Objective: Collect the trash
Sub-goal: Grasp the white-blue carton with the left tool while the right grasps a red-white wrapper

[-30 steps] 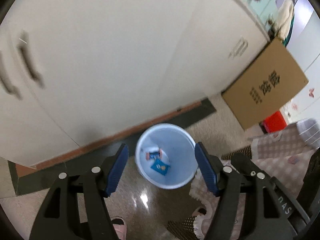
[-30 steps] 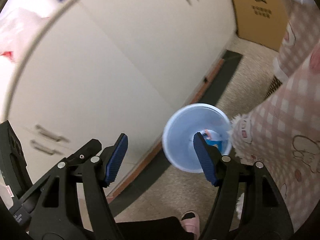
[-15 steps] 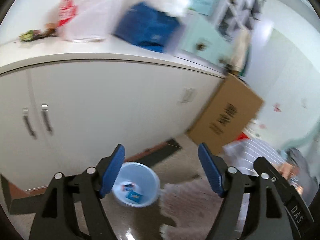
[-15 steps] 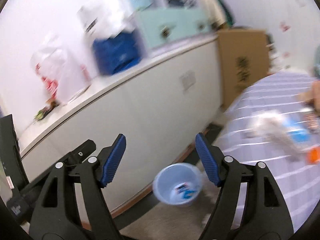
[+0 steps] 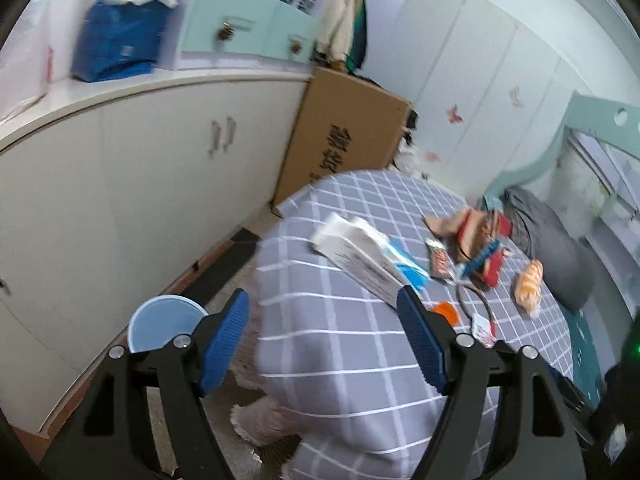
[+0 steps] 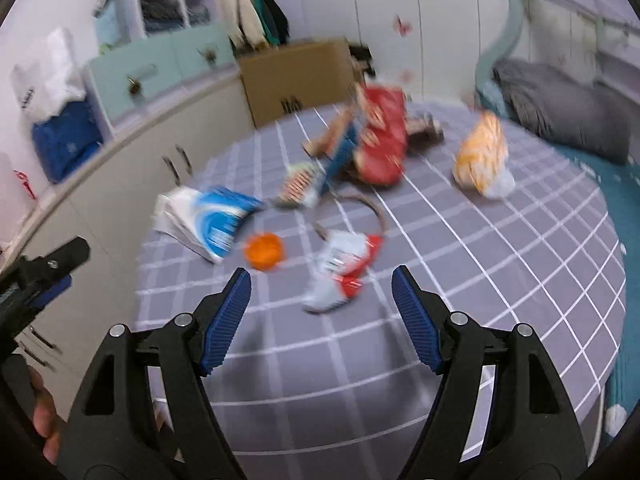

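Note:
A round table with a grey checked cloth [image 6: 460,264] carries several pieces of trash: a white-and-blue packet [image 6: 208,220], an orange lid [image 6: 264,251], a white-and-red wrapper [image 6: 340,270], a red bag [image 6: 380,140] and an orange-and-white bag [image 6: 480,156]. My right gripper [image 6: 322,320] is open and empty above the table's near side, just short of the white-and-red wrapper. My left gripper [image 5: 324,340] is open and empty over the table's edge; the white-and-blue packet [image 5: 368,256] lies beyond it. A light blue bin [image 5: 162,322] stands on the floor, left of the table.
White cabinets [image 5: 120,184] run along the left, with a blue bag [image 5: 116,44] on top. A cardboard box [image 5: 348,132] leans behind the table. A bed with a grey pillow [image 6: 560,108] is at the right. A dark headband [image 6: 360,212] lies on the cloth.
Both grippers have swung up and right, away from the bin on the floor, toward the table with the trash. Both have stayed open and empty.

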`<state>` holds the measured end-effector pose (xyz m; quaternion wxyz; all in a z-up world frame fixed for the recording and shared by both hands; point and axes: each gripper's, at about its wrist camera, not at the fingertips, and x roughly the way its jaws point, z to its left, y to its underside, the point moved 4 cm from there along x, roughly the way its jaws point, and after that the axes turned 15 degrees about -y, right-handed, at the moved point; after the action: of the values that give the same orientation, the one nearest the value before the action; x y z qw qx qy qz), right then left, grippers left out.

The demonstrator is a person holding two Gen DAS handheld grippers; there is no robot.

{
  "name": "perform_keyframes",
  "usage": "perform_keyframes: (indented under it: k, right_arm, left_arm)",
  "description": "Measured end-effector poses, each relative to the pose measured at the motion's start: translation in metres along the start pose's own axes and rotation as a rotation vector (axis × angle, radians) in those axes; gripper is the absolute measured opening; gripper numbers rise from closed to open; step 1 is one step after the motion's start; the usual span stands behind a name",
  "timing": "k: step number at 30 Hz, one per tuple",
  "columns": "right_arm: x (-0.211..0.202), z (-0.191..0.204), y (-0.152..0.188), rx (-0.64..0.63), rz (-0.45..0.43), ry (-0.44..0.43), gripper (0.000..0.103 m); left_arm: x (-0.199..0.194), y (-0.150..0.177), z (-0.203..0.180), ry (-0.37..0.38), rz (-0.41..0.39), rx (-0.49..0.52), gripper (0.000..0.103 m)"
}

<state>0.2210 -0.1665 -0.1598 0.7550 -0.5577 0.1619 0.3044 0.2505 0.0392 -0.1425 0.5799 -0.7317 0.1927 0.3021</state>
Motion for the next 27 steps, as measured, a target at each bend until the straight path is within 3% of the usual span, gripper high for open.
perform_keyframes:
  k: [5,8,10,12,18,20,21,24,26,27]
  right_arm:
    - [0.013,-0.019,0.001,0.040,0.061,-0.036,0.071]
    - [0.023,-0.021,0.001,0.027,0.108,-0.039,0.054]
    - [0.024,-0.027,0.002,0.023,0.108,-0.031,0.035]
    - [0.023,-0.031,0.002,0.020,0.104,-0.032,0.024]
    - [0.016,-0.043,0.002,0.057,0.076,-0.079,0.024]
    - [0.016,-0.046,-0.002,0.068,0.072,-0.093,0.045]
    - [0.015,-0.047,-0.004,0.069,0.063,-0.093,0.061]
    - [0.017,-0.045,-0.010,0.053,0.071,-0.103,0.059]
    - [0.022,-0.042,-0.013,0.038,0.087,-0.092,0.045]
    - [0.025,-0.042,-0.013,0.033,0.099,-0.083,0.032]
  left_arm:
    - [0.018,0.004,-0.027,0.017,0.050,0.027,0.075]
    - [0.028,0.003,-0.036,0.006,0.071,0.019,0.074]
    - [0.035,0.002,-0.045,-0.007,0.079,0.021,0.075]
    - [0.042,0.002,-0.051,-0.021,0.088,0.025,0.075]
    - [0.070,0.002,-0.064,-0.106,0.150,0.008,0.074]
    - [0.075,-0.001,-0.067,-0.124,0.144,0.014,0.074]
    - [0.077,-0.002,-0.068,-0.132,0.146,0.019,0.074]
    - [0.082,-0.002,-0.070,-0.147,0.144,0.028,0.062]
    - [0.083,-0.002,-0.071,-0.101,0.156,0.025,0.046]
    - [0.082,0.000,-0.071,-0.086,0.162,0.022,0.040]
